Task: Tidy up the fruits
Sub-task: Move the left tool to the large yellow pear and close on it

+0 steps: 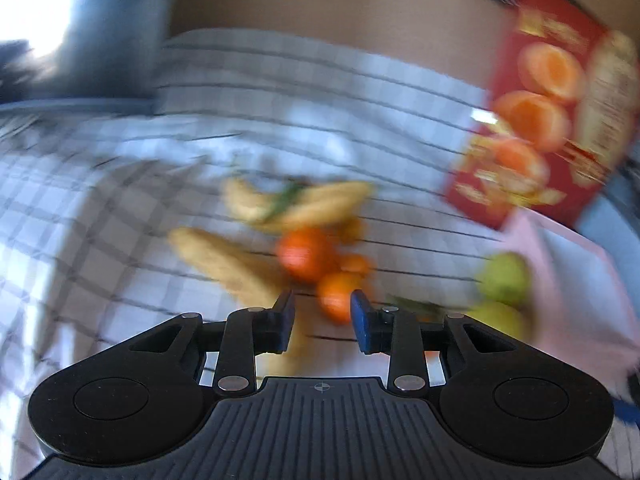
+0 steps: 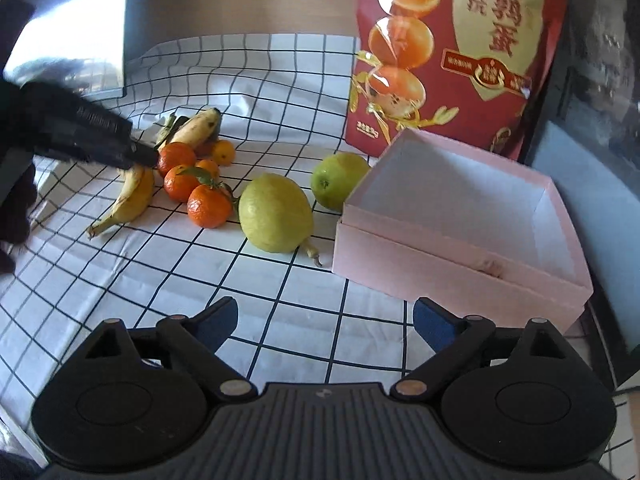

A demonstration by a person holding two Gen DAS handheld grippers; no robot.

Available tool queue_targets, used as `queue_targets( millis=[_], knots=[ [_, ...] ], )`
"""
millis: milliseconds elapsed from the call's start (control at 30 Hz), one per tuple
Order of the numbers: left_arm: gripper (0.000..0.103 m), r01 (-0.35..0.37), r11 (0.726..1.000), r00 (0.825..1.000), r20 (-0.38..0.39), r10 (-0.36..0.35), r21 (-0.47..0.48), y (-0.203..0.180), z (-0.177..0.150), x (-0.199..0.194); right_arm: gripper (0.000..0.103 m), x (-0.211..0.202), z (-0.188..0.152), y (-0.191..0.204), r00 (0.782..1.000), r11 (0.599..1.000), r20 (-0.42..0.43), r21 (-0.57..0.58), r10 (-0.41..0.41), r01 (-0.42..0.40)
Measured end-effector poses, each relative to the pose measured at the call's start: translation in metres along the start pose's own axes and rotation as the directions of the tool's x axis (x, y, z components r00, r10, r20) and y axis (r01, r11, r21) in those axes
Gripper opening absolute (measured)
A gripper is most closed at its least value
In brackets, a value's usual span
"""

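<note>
On the checked cloth (image 2: 280, 80) lie two bananas (image 2: 134, 196) (image 2: 198, 126), several mandarins (image 2: 210, 206) and two yellow-green citrus fruits (image 2: 276, 212) (image 2: 338, 180). An empty pink box (image 2: 460, 264) sits to their right. My left gripper (image 2: 144, 156) hovers over the near banana beside the mandarins. In its own blurred view the left gripper (image 1: 322, 304) has its jaws narrowly apart, with a mandarin (image 1: 338, 298) showing beyond the gap and nothing pressed between the pads. My right gripper (image 2: 324, 320) hangs wide open over bare cloth in front of the box, holding nothing.
A tall red snack bag (image 2: 460, 40) stands behind the pink box. A dark shiny panel (image 2: 80, 20) rises at the back left of the cloth. A dark sleeve (image 2: 16, 184) fills the left edge of the right wrist view.
</note>
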State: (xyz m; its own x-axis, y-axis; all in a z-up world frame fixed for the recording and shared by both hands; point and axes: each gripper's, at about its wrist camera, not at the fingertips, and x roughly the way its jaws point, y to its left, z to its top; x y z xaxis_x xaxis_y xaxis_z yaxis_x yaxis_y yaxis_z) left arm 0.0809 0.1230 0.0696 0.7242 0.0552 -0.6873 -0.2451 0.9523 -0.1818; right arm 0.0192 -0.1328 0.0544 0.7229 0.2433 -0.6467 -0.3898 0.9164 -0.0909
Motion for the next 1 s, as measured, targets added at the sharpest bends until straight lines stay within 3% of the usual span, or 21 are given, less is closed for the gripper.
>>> queue_targets(
  millis=[67, 167, 300, 400, 467, 533, 600, 767, 900, 1000],
  knots=[
    [0.034, -0.063, 0.994, 0.998, -0.033, 0.06, -0.084, 0.02, 0.007, 0.01, 0.095, 0.0, -0.001, 0.004, 1.0, 1.0, -0.006, -0.012, 0.009, -0.009],
    [0.034, -0.093, 0.98, 0.995, -0.063, 0.083, -0.178, 0.042, 0.015, 0.019, 0.095, 0.002, -0.001, 0.009, 0.999, 0.999, -0.02, -0.009, 0.047, -0.047],
    [0.034, -0.078, 0.981, 0.996, -0.055, 0.069, -0.18, 0.042, 0.021, 0.016, 0.095, -0.003, -0.001, 0.017, 0.997, 0.997, 0.0, -0.019, 0.077, -0.077],
    [0.034, 0.042, 0.996, 0.998, -0.034, -0.045, -0.079, 0.017, 0.025, 0.01, 0.095, -0.004, -0.002, 0.024, 0.998, 0.997, 0.012, -0.06, 0.054, -0.054],
    [0.034, 0.159, 0.987, 0.985, -0.067, -0.159, -0.001, -0.006, 0.025, 0.01, 0.095, -0.004, -0.004, 0.026, 0.998, 0.996, 0.006, -0.069, 0.055, -0.055],
    [0.034, 0.271, 0.957, 0.96, -0.106, -0.26, 0.106, -0.036, 0.02, 0.009, 0.095, -0.005, -0.005, 0.026, 0.998, 0.996, -0.005, -0.066, 0.062, -0.062],
    [0.034, 0.324, 0.923, 0.945, -0.127, -0.303, 0.21, -0.065, 0.012, 0.005, 0.095, -0.008, -0.007, 0.026, 0.998, 0.996, -0.001, -0.066, 0.059, -0.059],
    [0.035, 0.412, 0.829, 0.911, -0.145, -0.386, 0.378, -0.115, 0.008, 0.003, 0.095, -0.013, -0.01, 0.017, 0.999, 0.998, 0.004, -0.042, 0.036, -0.036],
    [0.037, 0.382, 0.802, 0.924, -0.167, -0.344, 0.459, -0.137, 0.012, 0.023, 0.095, -0.016, -0.015, 0.007, 1.0, 1.0, -0.004, -0.008, 0.018, -0.018],
    [0.036, 0.394, 0.786, 0.919, -0.211, -0.332, 0.476, -0.137, 0.011, 0.036, 0.095, -0.02, -0.017, 0.0, 1.0, 1.0, -0.001, 0.012, 0.005, -0.005]
  ],
)
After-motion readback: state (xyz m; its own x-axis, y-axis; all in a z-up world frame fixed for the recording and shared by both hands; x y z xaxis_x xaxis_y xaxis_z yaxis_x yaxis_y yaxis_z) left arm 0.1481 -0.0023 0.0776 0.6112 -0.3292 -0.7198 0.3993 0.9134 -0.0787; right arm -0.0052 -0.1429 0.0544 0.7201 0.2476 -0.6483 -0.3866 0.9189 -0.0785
